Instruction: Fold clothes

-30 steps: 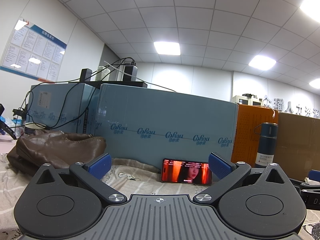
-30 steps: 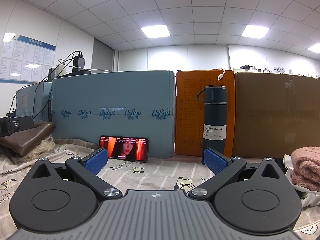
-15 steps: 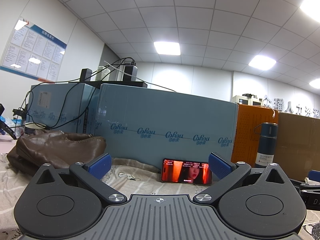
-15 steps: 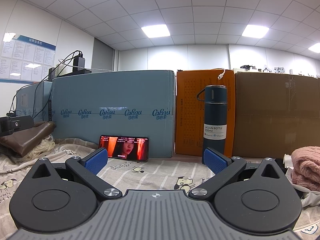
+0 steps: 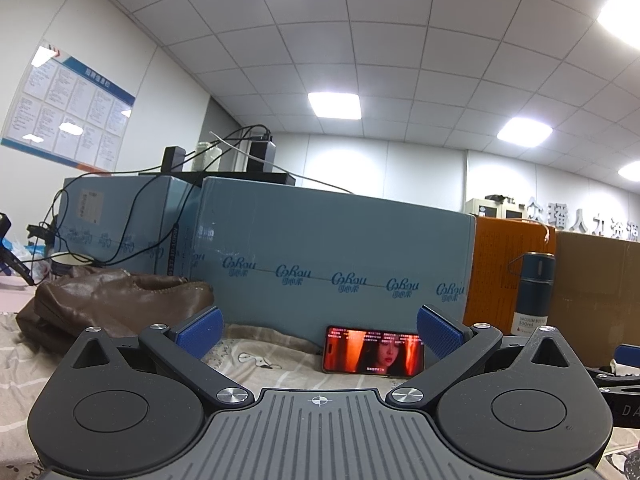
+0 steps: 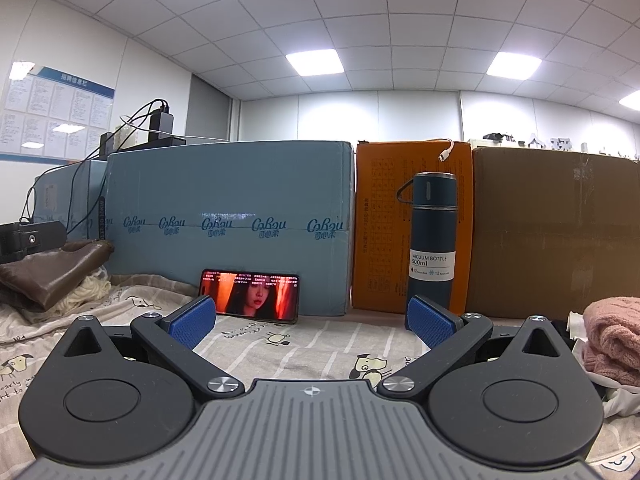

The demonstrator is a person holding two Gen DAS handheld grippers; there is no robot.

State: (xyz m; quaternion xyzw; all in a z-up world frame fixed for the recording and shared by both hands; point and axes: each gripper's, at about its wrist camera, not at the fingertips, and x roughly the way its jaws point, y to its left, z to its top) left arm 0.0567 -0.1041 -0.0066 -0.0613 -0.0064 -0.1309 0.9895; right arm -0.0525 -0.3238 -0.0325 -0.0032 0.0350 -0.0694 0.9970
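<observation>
Nearest in both wrist views are the grippers themselves. The left gripper (image 5: 318, 332) and the right gripper (image 6: 310, 318) each have their jaws spread wide with nothing between the blue pads, and both sit low over the printed bedsheet (image 6: 320, 344) that covers the work surface.

Taking the phone (image 6: 250, 295) as the landmark, propped with its screen lit against the blue box (image 6: 228, 224): the clothes lie to either side of it, none in front of it. To the right of the phone, at the frame edge, a pink knit garment (image 6: 612, 336) sits bunched in a heap on something white. To the left of the phone lies a brown leather-like garment (image 5: 120, 296), slumped, with a cream woolly piece (image 6: 86, 292) tucked under it. Whether any of these counts as folded I cannot tell; they look heaped more than squared.

As a judgement, the pink knit is light, soft and stretchy, so it will sag and needs pinching at a hem or shoulder edge, one gripper to each corner. The brown piece looks heavier, stiffer and rather slick; a seam or collar edge would give the surest hold.

Farther back, right of the phone, a dark vacuum bottle (image 6: 432, 240) stands upright before an orange box (image 6: 380, 224) and a brown carton (image 6: 552, 232).

Compared with a second ago nothing has shifted except the video on the phone: grippers, clothes and boxes sit alike
</observation>
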